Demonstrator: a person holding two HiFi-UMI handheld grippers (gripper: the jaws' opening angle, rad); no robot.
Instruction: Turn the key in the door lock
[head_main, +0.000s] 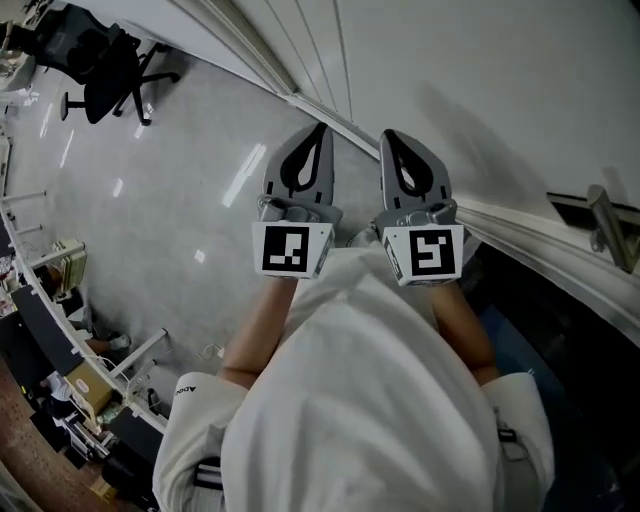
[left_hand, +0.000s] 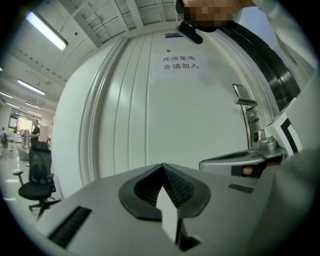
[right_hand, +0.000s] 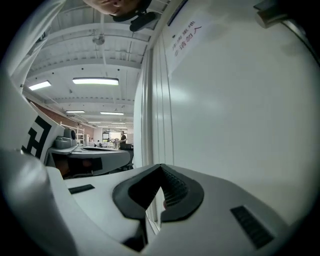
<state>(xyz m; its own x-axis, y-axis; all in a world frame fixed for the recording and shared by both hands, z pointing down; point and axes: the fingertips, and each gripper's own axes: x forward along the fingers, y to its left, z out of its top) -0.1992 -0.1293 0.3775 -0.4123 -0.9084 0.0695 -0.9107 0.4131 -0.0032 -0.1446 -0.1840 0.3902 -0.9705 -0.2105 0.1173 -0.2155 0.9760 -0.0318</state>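
Looking steeply down at a white door (head_main: 480, 90) here. Got the left claw (head_main: 321, 127) and the right claw (head_main: 386, 134) held side by side, just apart, both pointing at the door panel. Going by each one's own view: both pressed together at the tips, pinching nothing, just bare door beyond. Can spot the door handle (head_main: 603, 225) way off at the right edge of the head view, well apart from both claws. In the left gripper view, same hardware plus a lock plate (left_hand: 252, 122) below it, off to the right of and lower than the printed sign (left_hand: 180, 62). Can't tell whether a key sits in there tbh, too small. Also an office chair (head_main: 105, 65) back on the shiny floor (head_main: 180, 200), left of the door.
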